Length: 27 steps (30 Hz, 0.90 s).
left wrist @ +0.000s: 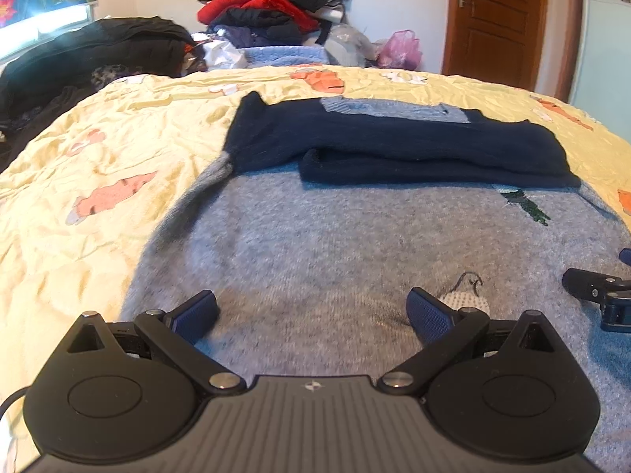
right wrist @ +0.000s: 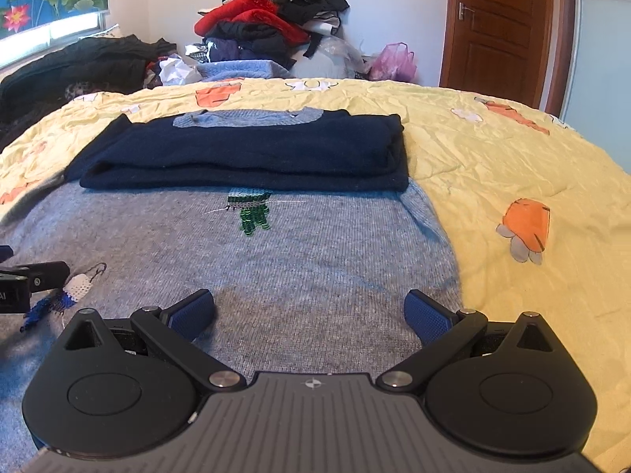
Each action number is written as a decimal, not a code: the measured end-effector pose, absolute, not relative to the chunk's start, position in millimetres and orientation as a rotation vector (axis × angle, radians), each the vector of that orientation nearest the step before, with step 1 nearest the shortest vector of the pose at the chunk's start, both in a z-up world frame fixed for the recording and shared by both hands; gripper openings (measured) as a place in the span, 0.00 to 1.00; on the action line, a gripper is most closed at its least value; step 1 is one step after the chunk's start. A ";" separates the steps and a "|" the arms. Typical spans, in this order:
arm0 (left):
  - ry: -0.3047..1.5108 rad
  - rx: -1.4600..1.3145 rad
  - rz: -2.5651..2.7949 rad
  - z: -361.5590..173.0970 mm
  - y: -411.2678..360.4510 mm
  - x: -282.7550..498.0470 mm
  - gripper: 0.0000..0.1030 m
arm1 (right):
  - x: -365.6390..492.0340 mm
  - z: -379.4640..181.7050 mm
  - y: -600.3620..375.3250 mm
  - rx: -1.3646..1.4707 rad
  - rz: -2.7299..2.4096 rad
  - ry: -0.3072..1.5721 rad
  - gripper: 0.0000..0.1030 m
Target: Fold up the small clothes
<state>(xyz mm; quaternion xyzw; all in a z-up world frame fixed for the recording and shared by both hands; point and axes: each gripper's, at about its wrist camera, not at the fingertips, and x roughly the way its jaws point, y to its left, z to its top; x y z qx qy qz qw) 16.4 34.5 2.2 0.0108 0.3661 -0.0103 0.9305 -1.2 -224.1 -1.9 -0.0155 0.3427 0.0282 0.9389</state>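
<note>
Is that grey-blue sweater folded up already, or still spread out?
Partly folded: its navy sleeves are folded across the chest, but the sweater's grey-blue body lies flat on the yellow bedspread.

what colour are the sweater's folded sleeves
Dark navy sleeves, clearest in the right wrist view.

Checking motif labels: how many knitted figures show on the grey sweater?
2. A green figure sits mid-sweater, just below the folded navy sleeves. A white-and-blue one lies near the hem, beside the left gripper. The sleeves may hide more.
</note>
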 end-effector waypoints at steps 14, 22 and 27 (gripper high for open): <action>0.742 0.018 -0.029 1.3 39.8 -21.6 1.00 | -2.4 -1.7 -225.0 -0.026 0.056 0.699 1.00; 0.740 0.012 -0.030 1.3 40.7 -22.6 1.00 | -38.7 -0.4 -227.0 -0.023 0.085 0.714 1.00; 0.741 0.013 -0.030 1.4 40.5 -22.7 1.00 | -32.7 -3.1 -224.7 -0.041 0.096 0.702 1.00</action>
